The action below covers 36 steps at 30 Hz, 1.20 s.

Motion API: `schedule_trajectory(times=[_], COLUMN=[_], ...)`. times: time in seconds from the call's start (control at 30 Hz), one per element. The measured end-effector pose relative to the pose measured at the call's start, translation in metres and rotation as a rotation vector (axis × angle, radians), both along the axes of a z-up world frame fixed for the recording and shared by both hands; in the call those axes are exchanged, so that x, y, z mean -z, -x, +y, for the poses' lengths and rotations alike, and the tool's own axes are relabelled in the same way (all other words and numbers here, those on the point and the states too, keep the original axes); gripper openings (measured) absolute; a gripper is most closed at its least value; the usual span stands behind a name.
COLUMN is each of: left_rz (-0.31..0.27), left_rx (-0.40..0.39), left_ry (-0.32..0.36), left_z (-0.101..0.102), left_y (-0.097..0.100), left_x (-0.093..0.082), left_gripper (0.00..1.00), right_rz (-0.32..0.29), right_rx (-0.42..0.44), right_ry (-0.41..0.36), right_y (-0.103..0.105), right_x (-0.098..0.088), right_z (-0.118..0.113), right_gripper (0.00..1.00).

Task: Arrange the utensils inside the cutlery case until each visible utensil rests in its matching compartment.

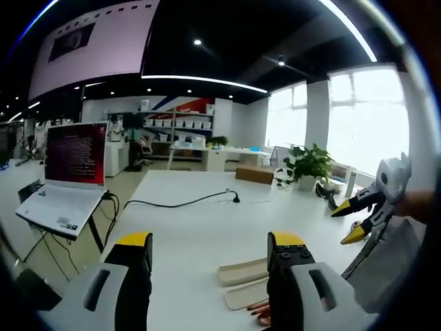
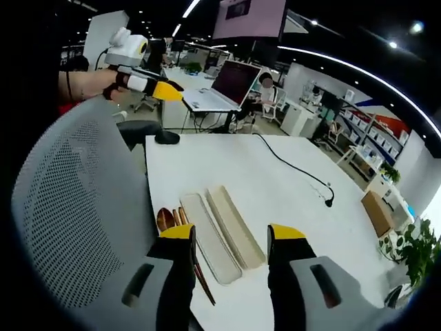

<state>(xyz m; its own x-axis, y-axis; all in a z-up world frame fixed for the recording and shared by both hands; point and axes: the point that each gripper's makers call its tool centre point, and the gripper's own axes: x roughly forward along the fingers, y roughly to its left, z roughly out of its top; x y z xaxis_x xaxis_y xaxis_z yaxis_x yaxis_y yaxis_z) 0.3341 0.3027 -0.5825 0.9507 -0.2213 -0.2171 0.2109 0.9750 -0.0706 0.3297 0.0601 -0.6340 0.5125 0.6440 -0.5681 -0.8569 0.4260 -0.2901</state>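
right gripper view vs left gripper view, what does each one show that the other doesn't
Right gripper view alone: a grey mesh chair back beside the table, and the spoon bowl among the utensils left of the case.

Left gripper view alone: a potted plant at the table's far edge, bright windows behind it.

Both: the white table, the two beige case halves side by side, the copper utensils, the black cable, the laptop.

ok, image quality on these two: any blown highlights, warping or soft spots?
Left gripper view: the windows are blown out white, ceiling light strips bow with the fisheye, and the left gripper looks soft up close. Right gripper view: even light, no glare on the table; table edges curve, the cutlery case is sharp, and the mesh chair back looms large and stretched.
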Motion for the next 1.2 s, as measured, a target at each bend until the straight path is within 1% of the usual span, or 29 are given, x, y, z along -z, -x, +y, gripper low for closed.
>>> schedule_trajectory(times=[0.1, 0.17, 0.2, 0.47, 0.67, 0.7, 0.73, 0.8, 0.9, 1.03, 1.2], left_rz=[-0.003, 0.026, 0.029, 0.031, 0.042, 0.042, 0.040, 0.039, 0.045, 0.046, 0.044], left_rx=[-0.008, -0.018, -0.013, -0.008, -0.012, -0.010, -0.011, -0.009, -0.002, 0.000, -0.003], left_ry=[-0.008, -0.030, -0.028, -0.036, -0.044, -0.044, -0.047, -0.051, -0.053, -0.053, -0.049], left_z=[0.001, 0.003, 0.002, 0.002, 0.003, 0.002, 0.002, 0.002, 0.001, 0.001, 0.001], left_y=[0.000, 0.000, 0.000, 0.000, 0.000, 0.000, 0.000, -0.001, -0.001, -0.001, -0.001], left_x=[0.000, 0.006, 0.006, 0.008, 0.010, 0.009, 0.009, 0.009, 0.009, 0.009, 0.009], left_gripper=[0.69, 0.69, 0.69, 0.69, 0.69, 0.69, 0.69, 0.68, 0.67, 0.67, 0.67], right_rz=[0.023, 0.018, 0.015, 0.017, 0.039, 0.050, 0.058, 0.067, 0.098, 0.112, 0.154], right_rx=[-0.011, -0.016, -0.019, -0.051, -0.075, -0.042, -0.027, -0.028, -0.015, -0.033, -0.056], right_ry=[-0.017, -0.020, -0.020, 0.008, 0.047, 0.066, 0.080, 0.077, 0.080, 0.099, 0.105], right_y=[-0.001, -0.003, -0.003, -0.011, -0.013, -0.017, -0.019, -0.022, -0.024, -0.024, -0.022], right_x=[-0.001, -0.003, -0.004, -0.001, 0.009, 0.013, 0.016, 0.018, 0.023, 0.031, 0.044], right_z=[0.007, 0.011, 0.012, 0.024, 0.030, 0.028, 0.026, 0.028, 0.031, 0.035, 0.041], right_gripper=[0.39, 0.39, 0.38, 0.37, 0.35, 0.34, 0.34, 0.31, 0.28, 0.30, 0.30])
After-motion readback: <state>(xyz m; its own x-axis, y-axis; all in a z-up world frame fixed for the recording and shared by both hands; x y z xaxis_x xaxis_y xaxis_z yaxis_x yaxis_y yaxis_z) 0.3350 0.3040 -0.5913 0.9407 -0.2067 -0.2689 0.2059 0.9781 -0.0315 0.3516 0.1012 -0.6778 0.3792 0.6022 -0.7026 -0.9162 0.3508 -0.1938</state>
